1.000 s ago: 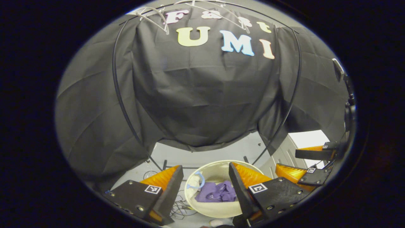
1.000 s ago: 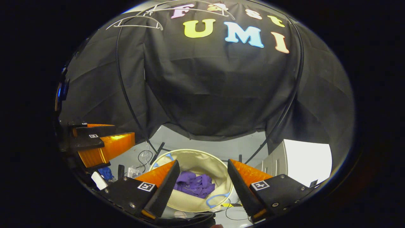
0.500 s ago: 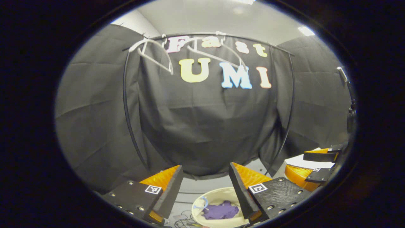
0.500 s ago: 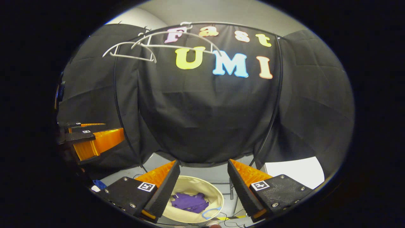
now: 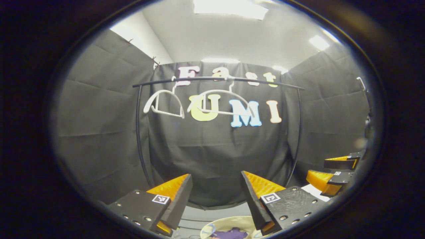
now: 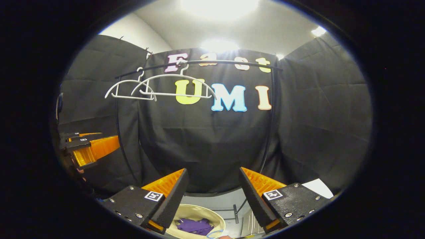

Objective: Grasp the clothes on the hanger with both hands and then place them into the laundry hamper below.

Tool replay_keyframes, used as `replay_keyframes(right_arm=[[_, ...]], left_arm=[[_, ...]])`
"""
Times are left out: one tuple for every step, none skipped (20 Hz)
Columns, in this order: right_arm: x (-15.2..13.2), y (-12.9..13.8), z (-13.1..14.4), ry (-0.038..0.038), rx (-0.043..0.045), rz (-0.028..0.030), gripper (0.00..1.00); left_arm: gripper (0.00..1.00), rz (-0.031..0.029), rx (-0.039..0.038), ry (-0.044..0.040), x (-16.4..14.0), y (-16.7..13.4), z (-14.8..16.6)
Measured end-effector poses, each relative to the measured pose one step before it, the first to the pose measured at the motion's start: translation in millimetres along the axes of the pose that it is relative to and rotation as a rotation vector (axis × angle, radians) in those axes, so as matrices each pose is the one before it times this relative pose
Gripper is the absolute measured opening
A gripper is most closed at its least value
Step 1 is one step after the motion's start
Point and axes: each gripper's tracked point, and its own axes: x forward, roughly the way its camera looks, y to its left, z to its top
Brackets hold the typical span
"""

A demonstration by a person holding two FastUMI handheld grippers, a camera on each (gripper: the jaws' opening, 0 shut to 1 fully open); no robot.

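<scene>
A: Where are the clothes right now?

B: The purple clothes (image 6: 194, 226) lie bunched inside the cream laundry hamper (image 6: 219, 219) on the floor, low in the right gripper view. In the left gripper view a bit of the same purple clothes (image 5: 232, 234) peeks out at the bottom edge, inside the hamper (image 5: 220, 223).

A: And the left tool?

B: The left tool (image 5: 216, 199) has its fingers wide apart with nothing between them, pointing at the black cloth wall. It also shows at the left edge of the right gripper view as the left tool (image 6: 88, 149), held off to the side, apart from the other one.

A: The right tool?

B: The right tool (image 6: 214, 196) is spread apart too, empty, raised above the hamper. From the left gripper view the right tool (image 5: 335, 172) sits at the far right edge.

A: What hangs up above?

B: A black rail (image 6: 199, 63) runs across the top of the wall, and two white hangers (image 6: 174, 87) hang from it side by side, both bare. In the left gripper view the hangers (image 5: 220, 103) hang under the rail (image 5: 215, 79) as well.
</scene>
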Motion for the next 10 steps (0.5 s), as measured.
replay_keyframes(right_arm=[[-5.09, -5.85, 8.90, -0.01704, 0.00709, -0.00563, 0.92], [-5.18, -4.02, 9.22, -0.01982, 0.00875, -0.00107, 0.92], [-3.84, -3.32, 7.50, -0.01696, 0.00750, -0.00122, 0.92], [-5.31, -4.14, 7.32, -0.01375, 0.00424, 0.00028, 0.92], [-4.69, -3.56, 7.70, -0.01384, 0.00150, 0.00094, 0.94], [-5.31, -4.54, 8.48, -0.01580, -0.00219, -0.00155, 0.92], [-6.12, -5.59, 7.18, -0.01565, -0.00263, -0.00468, 0.92], [-5.98, -5.42, 7.01, -0.01516, -0.00313, -0.00670, 0.92], [-5.13, -5.10, 6.24, -0.01382, -0.00178, -0.00692, 0.94], [-4.90, -3.70, 5.46, -0.01151, 0.00217, -0.00449, 0.93]], left_arm=[[0.84, 0.00242, -0.00372, -0.01034, -6.65, -1.41, 8.38], [0.84, -0.00188, -0.00445, -0.01105, -2.85, -1.80, 9.58], [0.90, 0.00526, -0.00095, -0.01061, -4.29, -0.15, 9.58], [0.84, 0.00578, 0.00326, -0.00940, -4.39, -0.58, 6.73], [0.77, 0.01262, 0.00444, -0.01504, -6.08, -0.23, 9.34], [0.84, 0.01091, 0.00405, -0.01245, -5.98, -2.86, 9.44], [0.84, 0.01233, -0.00009, -0.01511, -6.48, -1.42, 9.37], [0.89, 0.00435, -0.00436, -0.01342, -14.19, -0.64, 6.02], [0.77, 0.00629, -0.00340, -0.01213, -7.07, -0.93, 8.62], [0.89, 0.00764, 0.00046, -0.00932, -9.22, 1.29, 7.38]])
